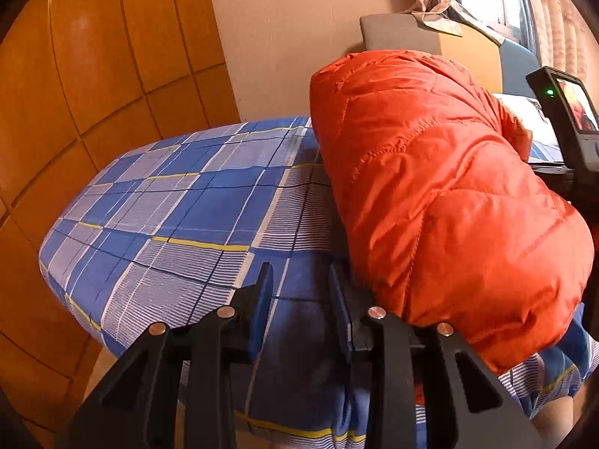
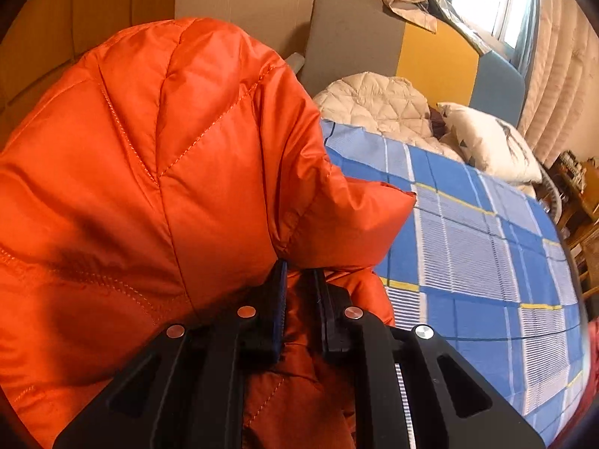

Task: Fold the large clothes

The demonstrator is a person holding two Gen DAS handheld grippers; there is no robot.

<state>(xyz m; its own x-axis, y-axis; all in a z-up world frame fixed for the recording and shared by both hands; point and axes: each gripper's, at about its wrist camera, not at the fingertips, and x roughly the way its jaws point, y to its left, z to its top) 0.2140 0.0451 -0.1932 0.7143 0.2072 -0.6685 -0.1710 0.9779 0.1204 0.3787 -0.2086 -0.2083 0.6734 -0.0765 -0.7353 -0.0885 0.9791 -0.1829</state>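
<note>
Now: orange puffer jacket [image 2: 157, 172] is lying in a bulky mound on the bed [image 1: 157, 202], over the blue check sheet, running along the side near the R gripper.

L gripper [image 1: 301, 299] is hanging just beside the jacket's near end w/ jaws parted; only sheet is showing between them, nothing held. One finger is sitting right by the orange fabric, contact unclear.

R gripper [image 2: 299, 280] is pinching down on a fold of jacket near the tips; orange cloth is filling the gap between the pads, so it is reading as grasping the jacket.

Handling, my read: quilted down shell, so light, v. soft, springy. It is puffing up rather than lying flat, and will prob. push back when folded. Shell is looking shiny, likely slick, so a shallow pinch may slide off.

Where to grip, judgement only: stitched seams or hem/edge, where cloth is thinner and firmer, not the fat middle of a baffle. L side is needing a matching hold on the near edge before any fold.

Pillow [image 2: 490, 142] and pale quilt [image 2: 378, 104] are sitting at the head end, apart from the jacket.
</note>
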